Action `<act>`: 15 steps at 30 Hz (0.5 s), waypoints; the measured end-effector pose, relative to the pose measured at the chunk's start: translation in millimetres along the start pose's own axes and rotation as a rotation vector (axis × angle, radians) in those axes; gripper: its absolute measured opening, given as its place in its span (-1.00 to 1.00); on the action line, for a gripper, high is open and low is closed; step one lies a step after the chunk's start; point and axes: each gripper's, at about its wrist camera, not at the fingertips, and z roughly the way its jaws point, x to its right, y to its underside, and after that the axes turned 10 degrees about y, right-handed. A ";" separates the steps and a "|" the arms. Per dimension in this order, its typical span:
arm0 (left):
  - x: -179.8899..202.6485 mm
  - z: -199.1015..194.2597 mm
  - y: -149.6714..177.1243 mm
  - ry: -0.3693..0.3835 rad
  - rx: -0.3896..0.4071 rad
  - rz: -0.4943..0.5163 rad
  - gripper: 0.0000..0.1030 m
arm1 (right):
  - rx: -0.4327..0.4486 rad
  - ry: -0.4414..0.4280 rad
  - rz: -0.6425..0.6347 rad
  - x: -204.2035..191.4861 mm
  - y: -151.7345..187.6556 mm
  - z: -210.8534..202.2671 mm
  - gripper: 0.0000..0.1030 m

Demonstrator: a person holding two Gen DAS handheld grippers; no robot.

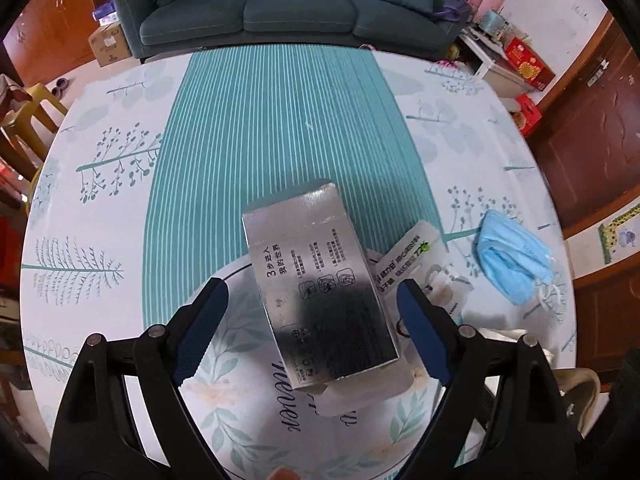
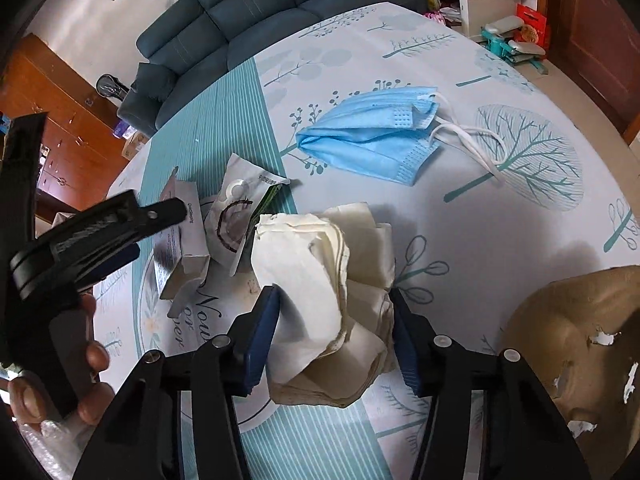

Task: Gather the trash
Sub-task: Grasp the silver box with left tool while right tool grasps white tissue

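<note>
A silver printed box [image 1: 320,280] lies on the tablecloth between the wide-apart fingers of my left gripper [image 1: 310,286], which is open and clear of the box on both sides. A white snack wrapper [image 1: 412,252] lies partly under the box's right side. A blue face mask [image 1: 508,256] rests further right. In the right wrist view, my right gripper [image 2: 334,294] has its blue pads against both sides of a wad of crumpled cream tissue [image 2: 320,272]. The mask [image 2: 372,136] lies beyond the tissue, and the box [image 2: 188,232] and wrapper [image 2: 236,216] are to the left.
The round table carries a teal-striped, tree-patterned cloth [image 1: 280,120]. A torn brown paper bag [image 2: 580,340] stands at the lower right of the right wrist view. A hand [image 2: 96,356] holds the left gripper's handle at the left. A dark sofa [image 1: 280,4] stands beyond the table.
</note>
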 end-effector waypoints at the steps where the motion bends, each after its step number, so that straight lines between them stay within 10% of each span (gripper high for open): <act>1: 0.1 4.0 1.0 -0.011 -0.009 -0.001 0.63 | 0.000 0.001 -0.001 -0.5 0.4 -1.0 0.02; 4: -1.8 14.9 4.5 -0.033 -0.037 -0.010 0.58 | -0.002 -0.001 0.005 1.7 4.0 -5.2 -0.02; 6: -4.9 21.3 7.1 -0.032 -0.065 -0.032 0.19 | 0.002 0.000 0.012 3.4 8.2 -9.6 -0.10; 15: 1.8 -11.2 31.6 -0.013 -0.062 0.038 0.15 | 0.044 -0.050 0.034 7.4 42.4 -48.8 -0.33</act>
